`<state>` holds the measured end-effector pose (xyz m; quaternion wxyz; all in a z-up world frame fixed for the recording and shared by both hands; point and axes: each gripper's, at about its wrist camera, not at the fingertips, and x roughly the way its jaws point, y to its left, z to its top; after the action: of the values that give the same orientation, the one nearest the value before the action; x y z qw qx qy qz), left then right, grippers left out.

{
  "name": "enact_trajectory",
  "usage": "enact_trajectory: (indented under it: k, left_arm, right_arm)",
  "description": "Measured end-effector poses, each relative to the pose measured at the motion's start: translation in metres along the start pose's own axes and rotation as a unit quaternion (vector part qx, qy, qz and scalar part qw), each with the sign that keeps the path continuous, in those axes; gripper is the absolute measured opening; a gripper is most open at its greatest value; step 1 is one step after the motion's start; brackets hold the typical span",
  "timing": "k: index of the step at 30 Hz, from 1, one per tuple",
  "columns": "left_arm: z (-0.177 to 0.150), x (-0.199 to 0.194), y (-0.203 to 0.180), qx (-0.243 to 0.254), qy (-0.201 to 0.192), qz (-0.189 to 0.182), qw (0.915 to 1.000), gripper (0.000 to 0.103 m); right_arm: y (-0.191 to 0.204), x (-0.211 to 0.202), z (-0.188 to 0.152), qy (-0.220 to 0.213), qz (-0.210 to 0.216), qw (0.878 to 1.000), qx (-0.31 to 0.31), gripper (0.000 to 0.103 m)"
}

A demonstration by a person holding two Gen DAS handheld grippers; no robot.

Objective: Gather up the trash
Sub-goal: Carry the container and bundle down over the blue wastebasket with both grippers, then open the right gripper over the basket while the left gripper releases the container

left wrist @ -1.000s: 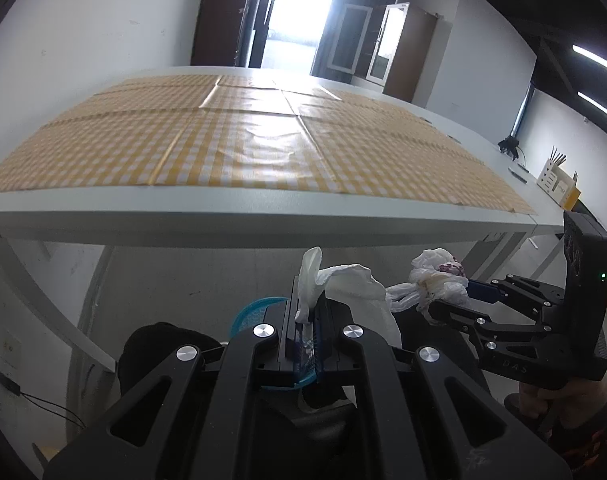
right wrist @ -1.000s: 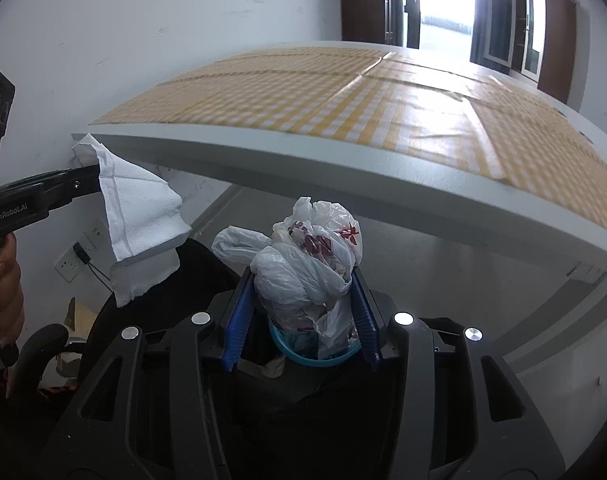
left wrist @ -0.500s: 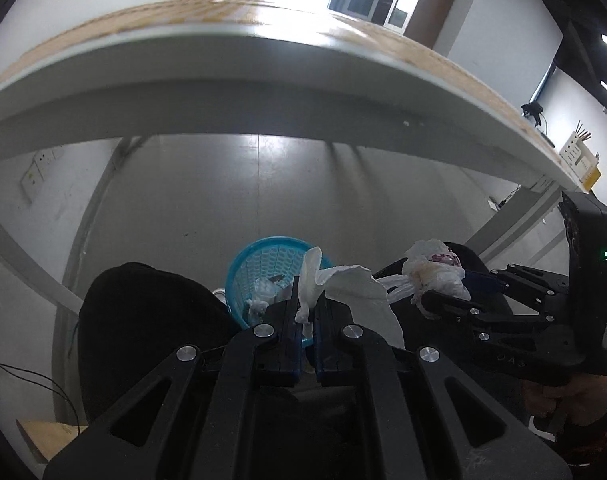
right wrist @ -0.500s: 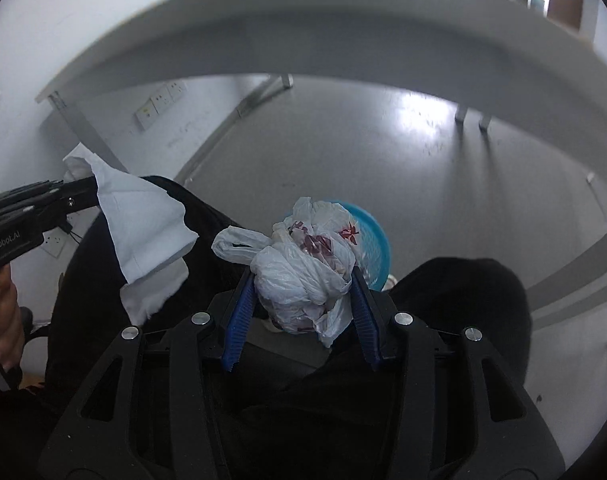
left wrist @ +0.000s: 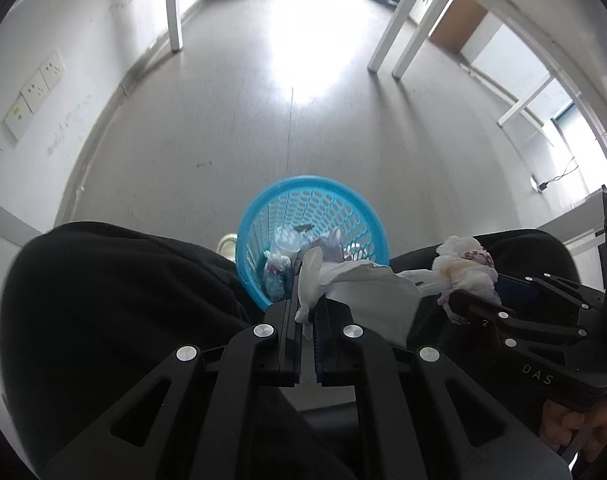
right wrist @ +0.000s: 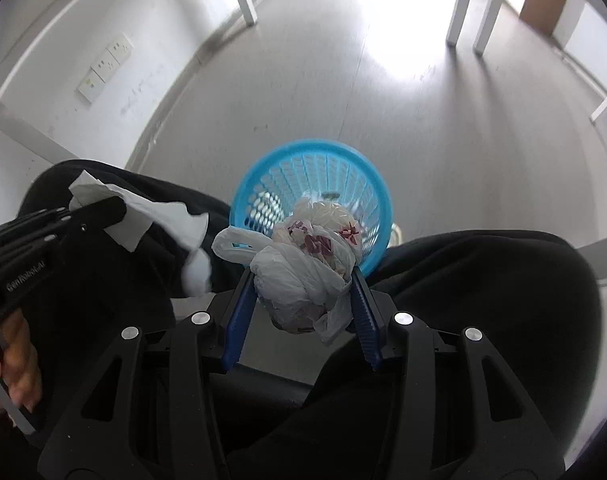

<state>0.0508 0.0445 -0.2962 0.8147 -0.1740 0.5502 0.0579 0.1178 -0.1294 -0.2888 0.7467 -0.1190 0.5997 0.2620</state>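
The left gripper [left wrist: 305,312] is clamped tight on a thin corner of a white paper napkin [left wrist: 367,292], so most of the sheet hangs free to one side of the jaws and should fall away cleanly once they part. The right gripper [right wrist: 303,292] is closed halfway around a knotted white plastic bag [right wrist: 303,264], its blue pads [right wrist: 237,316] pressing both flanks; the bag's bulk keeps the jaws that far apart, and one loop handle sticks out loose to the left.

Both tools point steeply down and sit side by side above the person's dark-clothed lap. Just beyond their tips, on the grey floor [left wrist: 231,128], stands a blue mesh wastebasket [left wrist: 343,196] already holding some crumpled trash. Neither item is inside its rim yet; my reading is that both are lined up for dropping in.
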Motion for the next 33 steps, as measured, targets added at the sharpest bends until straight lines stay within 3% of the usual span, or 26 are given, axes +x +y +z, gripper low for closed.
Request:
enact_trajectory:
  k: [5, 12, 17, 24, 28, 30, 32, 33]
  left_arm:
    - [0.017, 0.041, 0.0, -0.003, 0.02, 0.017, 0.9997, 0.004]
    - [0.034, 0.087, 0.014, -0.055, 0.086, 0.011, 0.9947, 0.004]
    - [0.044, 0.12, 0.018, -0.068, 0.113, 0.02, 0.9911, 0.003]
    - [0.055, 0.164, 0.032, -0.116, 0.156, 0.036, 0.9804, 0.003]
    - [0.056, 0.18, 0.048, -0.163, 0.179, 0.03, 0.9698, 0.003]
    - [0.057, 0.184, 0.049, -0.163, 0.18, 0.033, 0.9695, 0.004]
    - [0.059, 0.184, 0.047, -0.161, 0.175, 0.034, 0.9706, 0.016]
    - [0.06, 0.183, 0.045, -0.162, 0.172, 0.03, 0.9713, 0.036]
  right_arm:
    - [-0.011, 0.038, 0.016, 0.024, -0.019, 0.999, 0.01, 0.044]
    - [-0.025, 0.091, 0.041, 0.058, -0.001, 0.997, 0.041, 0.044]
    - [-0.033, 0.122, 0.055, 0.086, 0.006, 0.994, 0.061, 0.044]
    - [-0.041, 0.168, 0.07, 0.121, -0.036, 0.99, 0.067, 0.045]
    - [-0.048, 0.188, 0.072, 0.141, -0.028, 0.986, 0.083, 0.046]
    - [-0.052, 0.193, 0.073, 0.142, -0.02, 0.986, 0.09, 0.046]
    - [-0.055, 0.195, 0.075, 0.137, -0.014, 0.986, 0.098, 0.053]
    - [-0.057, 0.195, 0.075, 0.135, -0.011, 0.986, 0.102, 0.062]
